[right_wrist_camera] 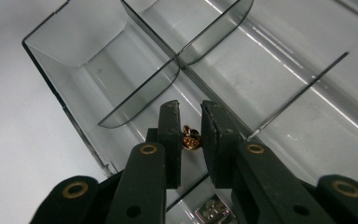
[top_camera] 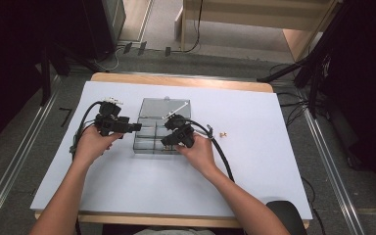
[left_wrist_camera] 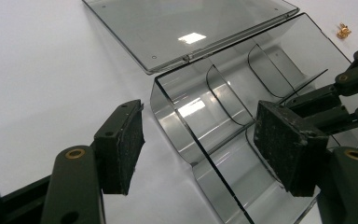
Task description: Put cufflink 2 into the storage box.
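A clear grey compartment box (top_camera: 144, 145) lies on the white table, its lid (top_camera: 165, 105) folded open behind it. My right gripper (top_camera: 166, 141) reaches over the box's near side. In the right gripper view its jaws (right_wrist_camera: 191, 112) are shut on a small gold part (right_wrist_camera: 190, 138) above a compartment. My left gripper (top_camera: 138, 127) is at the box's left end. It stands open (left_wrist_camera: 200, 135), one jaw outside the box wall (left_wrist_camera: 177, 112) and the other over the inside. Nothing is between its pads.
A second small gold part (top_camera: 223, 133) lies on the table to the right of the box (left_wrist_camera: 343, 31). A small silver piece (right_wrist_camera: 212, 212) rests in a compartment under my right gripper. The table's wooden edge (top_camera: 176, 80) runs along the far side.
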Demonstrator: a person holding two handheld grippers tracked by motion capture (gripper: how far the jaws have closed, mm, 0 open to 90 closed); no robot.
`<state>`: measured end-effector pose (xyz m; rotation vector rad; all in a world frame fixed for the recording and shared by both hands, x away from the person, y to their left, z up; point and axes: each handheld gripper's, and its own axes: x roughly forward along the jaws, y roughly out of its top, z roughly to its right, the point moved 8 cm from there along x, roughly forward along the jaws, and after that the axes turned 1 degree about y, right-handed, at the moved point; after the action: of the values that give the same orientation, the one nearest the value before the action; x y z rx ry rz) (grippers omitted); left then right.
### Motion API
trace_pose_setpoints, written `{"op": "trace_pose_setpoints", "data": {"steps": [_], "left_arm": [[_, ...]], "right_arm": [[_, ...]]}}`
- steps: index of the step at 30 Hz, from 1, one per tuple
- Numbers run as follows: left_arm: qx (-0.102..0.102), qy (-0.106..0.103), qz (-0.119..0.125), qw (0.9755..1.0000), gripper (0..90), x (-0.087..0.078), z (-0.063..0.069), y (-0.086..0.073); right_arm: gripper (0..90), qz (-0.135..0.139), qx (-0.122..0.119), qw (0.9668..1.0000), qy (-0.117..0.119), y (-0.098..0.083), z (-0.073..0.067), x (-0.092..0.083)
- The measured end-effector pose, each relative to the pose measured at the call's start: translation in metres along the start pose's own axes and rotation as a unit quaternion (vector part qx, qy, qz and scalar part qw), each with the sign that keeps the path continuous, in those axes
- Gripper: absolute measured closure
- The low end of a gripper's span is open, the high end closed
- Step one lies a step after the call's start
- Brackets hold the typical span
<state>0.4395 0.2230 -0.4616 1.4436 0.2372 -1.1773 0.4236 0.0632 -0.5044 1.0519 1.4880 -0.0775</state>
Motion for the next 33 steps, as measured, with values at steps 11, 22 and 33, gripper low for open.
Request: {"op": "trace_pose_setpoints", "data": {"steps": [11,22,33], "left_arm": [[0.000,-0.002,-0.002,1.0000,33.9,0.001,0.000,-0.001],[0.001,-0.003,-0.003,1.0000,33.9,0.002,-0.001,0.000],[-0.007,-0.004,-0.004,1.0000,33.8,0.001,-0.003,-0.001]], "right_arm": [[78.7,-0.009,-0.003,1.0000,0.002,-0.003,-0.003,0.007],[73.5,0.013,-0.006,0.9999,-0.002,0.002,-0.004,-0.004],[66.9,0.034,-0.002,0.9994,-0.005,0.003,0.002,-0.030]]}}
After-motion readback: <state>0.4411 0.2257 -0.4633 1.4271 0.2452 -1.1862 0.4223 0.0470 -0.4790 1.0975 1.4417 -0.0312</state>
